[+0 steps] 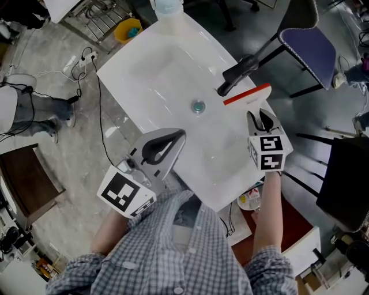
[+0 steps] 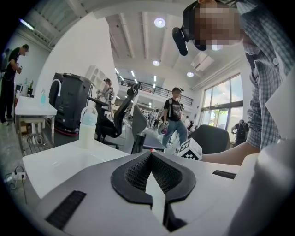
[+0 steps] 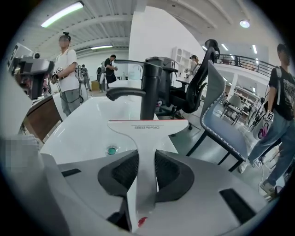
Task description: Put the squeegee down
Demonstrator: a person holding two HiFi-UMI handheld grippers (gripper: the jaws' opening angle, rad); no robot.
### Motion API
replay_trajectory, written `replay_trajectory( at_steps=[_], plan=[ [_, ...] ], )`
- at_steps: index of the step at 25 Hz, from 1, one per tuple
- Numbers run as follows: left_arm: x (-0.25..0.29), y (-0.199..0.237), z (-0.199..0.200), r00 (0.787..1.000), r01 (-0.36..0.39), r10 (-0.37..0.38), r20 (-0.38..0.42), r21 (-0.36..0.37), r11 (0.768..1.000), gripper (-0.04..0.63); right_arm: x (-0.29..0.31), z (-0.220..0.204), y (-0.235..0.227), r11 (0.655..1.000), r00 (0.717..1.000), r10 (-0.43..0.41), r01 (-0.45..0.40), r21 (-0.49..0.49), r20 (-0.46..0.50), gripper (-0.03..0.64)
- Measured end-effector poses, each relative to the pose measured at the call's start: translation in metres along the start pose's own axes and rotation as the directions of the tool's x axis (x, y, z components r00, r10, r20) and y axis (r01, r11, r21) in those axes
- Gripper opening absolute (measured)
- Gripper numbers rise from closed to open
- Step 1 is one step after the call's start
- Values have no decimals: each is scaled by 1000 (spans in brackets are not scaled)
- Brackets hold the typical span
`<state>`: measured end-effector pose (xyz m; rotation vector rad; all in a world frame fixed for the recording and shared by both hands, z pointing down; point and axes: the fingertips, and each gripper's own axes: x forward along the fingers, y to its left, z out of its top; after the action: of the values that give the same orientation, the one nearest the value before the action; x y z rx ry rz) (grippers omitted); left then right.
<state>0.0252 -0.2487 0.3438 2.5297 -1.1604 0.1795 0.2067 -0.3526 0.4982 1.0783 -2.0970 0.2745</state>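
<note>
The squeegee (image 1: 247,94) is white with a red blade edge. It hangs over the right rim of the white sink (image 1: 144,69), just below the black faucet (image 1: 237,73). My right gripper (image 1: 260,118) is shut on its handle. In the right gripper view the squeegee (image 3: 147,126) stands upright between the pads of the right gripper (image 3: 146,159), with its blade across the top in front of the faucet (image 3: 150,92). My left gripper (image 1: 180,135) hovers over the sink's near edge. Its jaws meet at the tip with nothing between them, as the left gripper (image 2: 150,156) shows in its own view.
A teal drain (image 1: 198,106) sits mid-basin. A bottle (image 1: 168,6) stands at the sink's far end. An office chair (image 1: 308,49) is to the right, and cables and a power strip (image 1: 81,60) lie on the floor to the left. People stand and walk in the background.
</note>
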Motion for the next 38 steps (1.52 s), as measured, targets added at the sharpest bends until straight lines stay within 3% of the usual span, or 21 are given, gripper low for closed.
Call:
replay_trajectory(
  at_steps=[7, 17, 31, 38],
  plan=[
    [2, -1, -5, 1000, -17, 16, -7, -8, 1000, 6, 20, -10, -2, 997, 997, 35, -41, -73, -74, 81],
    [1, 3, -11, 999, -43, 42, -21, -28, 999, 6, 36, -17, -7, 997, 992, 50, -58, -60, -120, 81],
    [0, 7, -13, 998, -51, 50, -27, -26, 998, 6, 41, -20, -9, 995, 992, 63, -71, -71, -113, 83],
    [0, 7, -12, 999, -41, 40, -28, -25, 999, 6, 38, -15, -11, 997, 994, 61, -66, -50, -93, 123]
  ],
)
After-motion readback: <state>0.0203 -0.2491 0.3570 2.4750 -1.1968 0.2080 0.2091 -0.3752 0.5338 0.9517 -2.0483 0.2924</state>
